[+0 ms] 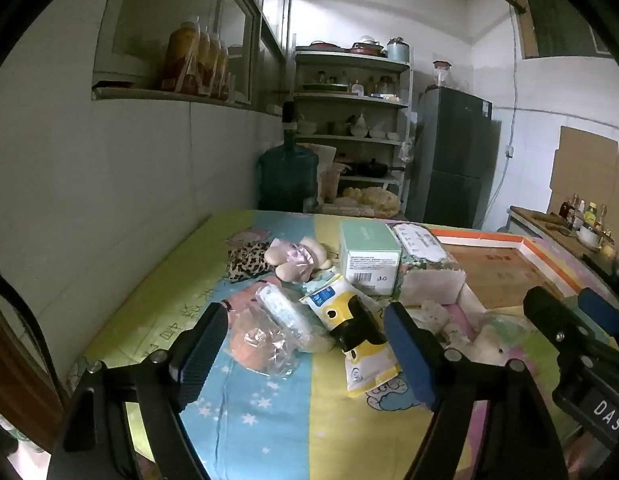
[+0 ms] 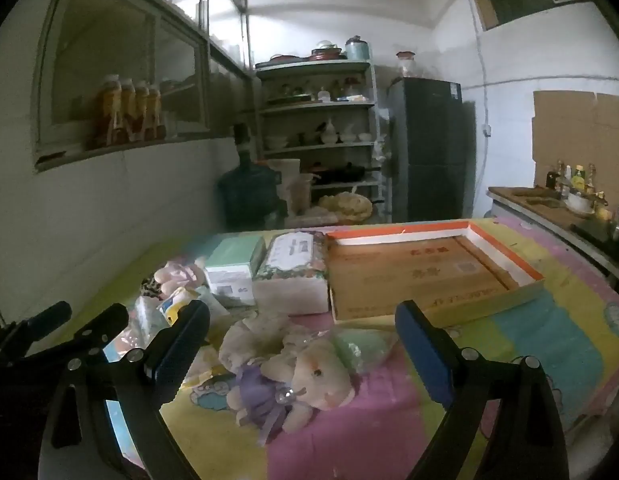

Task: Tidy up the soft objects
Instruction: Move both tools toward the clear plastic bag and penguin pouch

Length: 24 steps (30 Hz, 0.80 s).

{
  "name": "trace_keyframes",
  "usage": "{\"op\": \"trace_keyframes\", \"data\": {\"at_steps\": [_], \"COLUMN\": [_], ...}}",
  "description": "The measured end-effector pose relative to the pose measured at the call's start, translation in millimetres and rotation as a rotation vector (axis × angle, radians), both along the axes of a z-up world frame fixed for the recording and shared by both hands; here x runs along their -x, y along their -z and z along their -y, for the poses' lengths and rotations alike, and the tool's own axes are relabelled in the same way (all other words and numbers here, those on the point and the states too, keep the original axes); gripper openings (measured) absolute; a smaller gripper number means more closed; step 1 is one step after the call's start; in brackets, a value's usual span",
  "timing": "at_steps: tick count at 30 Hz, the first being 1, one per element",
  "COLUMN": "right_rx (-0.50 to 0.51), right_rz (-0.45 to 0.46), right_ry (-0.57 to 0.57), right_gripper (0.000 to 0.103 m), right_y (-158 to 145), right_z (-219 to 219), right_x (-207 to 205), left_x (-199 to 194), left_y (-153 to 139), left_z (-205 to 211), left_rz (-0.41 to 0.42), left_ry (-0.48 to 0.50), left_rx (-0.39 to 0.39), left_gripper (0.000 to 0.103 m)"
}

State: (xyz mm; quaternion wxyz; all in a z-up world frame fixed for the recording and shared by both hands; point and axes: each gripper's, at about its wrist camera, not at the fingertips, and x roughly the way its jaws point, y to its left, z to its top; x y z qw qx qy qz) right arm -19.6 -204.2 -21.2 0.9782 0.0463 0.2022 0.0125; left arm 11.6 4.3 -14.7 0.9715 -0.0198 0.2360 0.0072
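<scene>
Soft items lie in a pile on a colourful sheet. In the left wrist view my left gripper point(image 1: 305, 350) is open and empty, just before a clear-wrapped pink bundle point(image 1: 261, 332) and a yellow-white pouch point(image 1: 349, 328). Behind them lie a plush toy in pink point(image 1: 297, 258) and a leopard-print cloth point(image 1: 247, 260). In the right wrist view my right gripper point(image 2: 305, 350) is open and empty over a plush bunny with a purple dress point(image 2: 297, 376); a green wrapped item point(image 2: 361, 346) lies beside it. A shallow cardboard box with an orange rim point(image 2: 425, 272) sits behind.
A mint green box point(image 1: 369, 256) and a floral tissue box point(image 2: 293, 268) stand among the pile. A wall runs along the left. Behind the table stand a water jug point(image 1: 287, 176), shelves point(image 1: 349, 120) and a fridge point(image 1: 453, 156). A counter with bottles point(image 2: 565, 196) is at the right.
</scene>
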Motion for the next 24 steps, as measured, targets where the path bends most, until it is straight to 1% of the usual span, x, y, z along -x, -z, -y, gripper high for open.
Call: {"op": "trace_keyframes", "data": {"at_steps": [15,24], "right_rx": [-0.007,-0.029], "right_rz": [-0.002,-0.020], "right_ry": [-0.026,-0.082], "right_gripper": [0.095,0.095], "right_y": [1,3], "right_z": [-4,-6], "right_x": [-2,-10], "left_x": [-2,-13], "left_y": [1,3], "left_z": [-2,-5], "left_rz": [-0.007,-0.035], "left_ry": [-0.005,-0.017], "left_rx": [0.000,0.001], "left_gripper": [0.080,0.080]}}
